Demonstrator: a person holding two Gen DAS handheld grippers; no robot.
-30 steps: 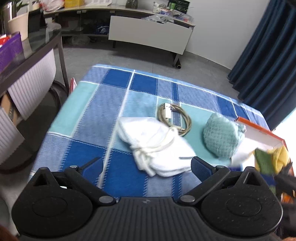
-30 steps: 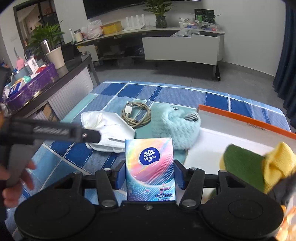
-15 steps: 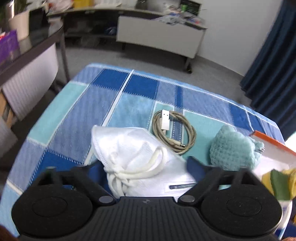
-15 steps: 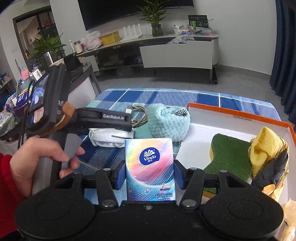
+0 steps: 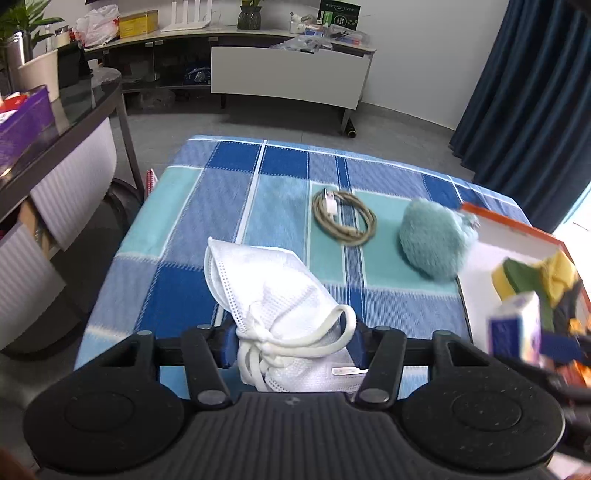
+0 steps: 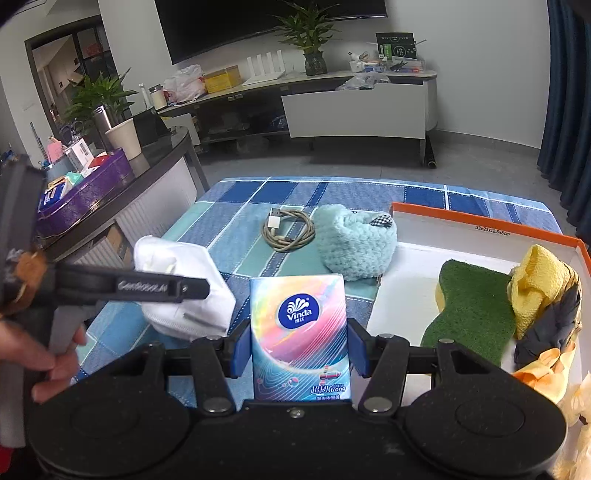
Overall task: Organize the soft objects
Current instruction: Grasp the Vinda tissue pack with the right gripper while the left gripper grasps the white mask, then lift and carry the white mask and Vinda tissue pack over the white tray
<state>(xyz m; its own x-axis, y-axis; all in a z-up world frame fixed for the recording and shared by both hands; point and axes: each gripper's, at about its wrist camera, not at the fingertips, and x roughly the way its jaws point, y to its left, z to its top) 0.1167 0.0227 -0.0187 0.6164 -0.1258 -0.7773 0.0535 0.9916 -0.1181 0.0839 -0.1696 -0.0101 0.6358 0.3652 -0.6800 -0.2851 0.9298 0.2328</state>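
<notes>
Left tool (image 5: 291,341) jaws just closing, pinching white mask (image 5: 269,291); right tool (image 6: 297,347) holding tissue pack (image 6: 298,332). Next: carry both into orange box (image 6: 480,225) right of tools.

"Vinda" and "Strong" stand on the tissue pack (image 6: 298,336); "33x23x12.5x5cm" on the box wall (image 6: 492,232).

— What sort of place was it?
— A home living room: a wall-mounted television (image 6: 273,22) hung above a long low media console (image 6: 332,96), with potted plants (image 6: 310,33), dark blue curtains (image 5: 524,92) and a checked blue cloth (image 5: 280,206) over the tabletop.
</notes>
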